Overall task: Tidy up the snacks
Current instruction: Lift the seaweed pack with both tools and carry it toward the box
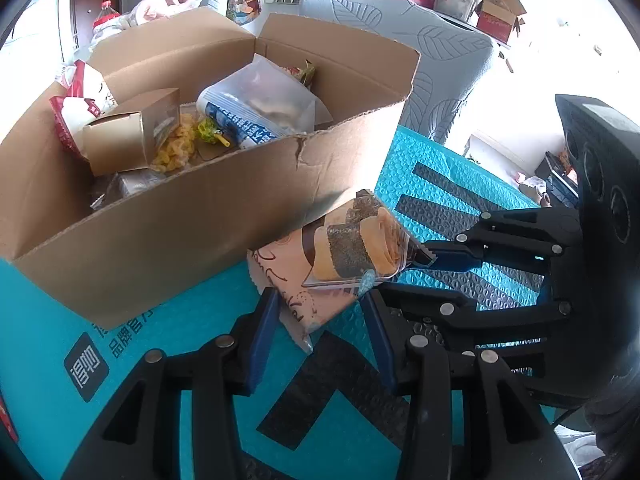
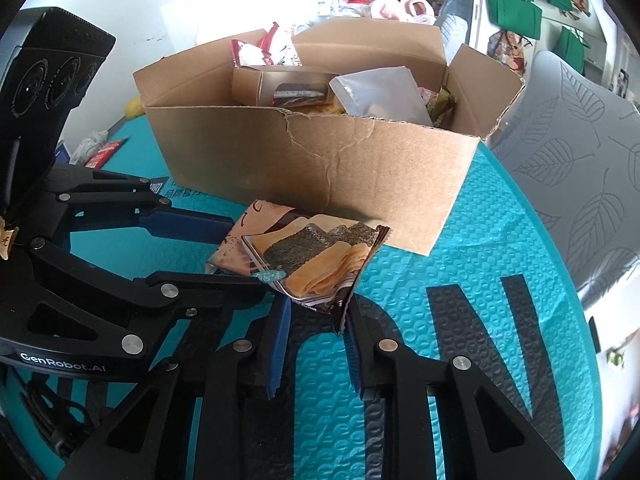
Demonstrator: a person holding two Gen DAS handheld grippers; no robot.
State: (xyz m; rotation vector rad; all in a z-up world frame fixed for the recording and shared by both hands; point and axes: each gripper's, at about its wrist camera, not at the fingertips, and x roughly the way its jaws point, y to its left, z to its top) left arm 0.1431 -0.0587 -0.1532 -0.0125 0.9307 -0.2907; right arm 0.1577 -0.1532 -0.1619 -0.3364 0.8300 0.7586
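A seaweed-roll snack packet (image 1: pixel 340 264) (image 2: pixel 304 256) lies on the teal mat just in front of the cardboard box (image 1: pixel 168 232) (image 2: pixel 320 160). The box holds several snacks: a brown carton (image 1: pixel 128 136), a zip bag (image 1: pixel 264 100) and a red-white packet (image 1: pixel 80 100). My left gripper (image 1: pixel 320 320) is open with its fingers either side of the packet's near end. My right gripper (image 2: pixel 316 320) is open with its fingers at the packet's other end; it enters the left wrist view (image 1: pixel 404 276) from the right.
The teal bubble mat (image 2: pixel 460 260) with dark letters covers the table. A grey leaf-pattern chair (image 2: pixel 580 140) stands beside the table past the box. Clutter, bags and shelves fill the background.
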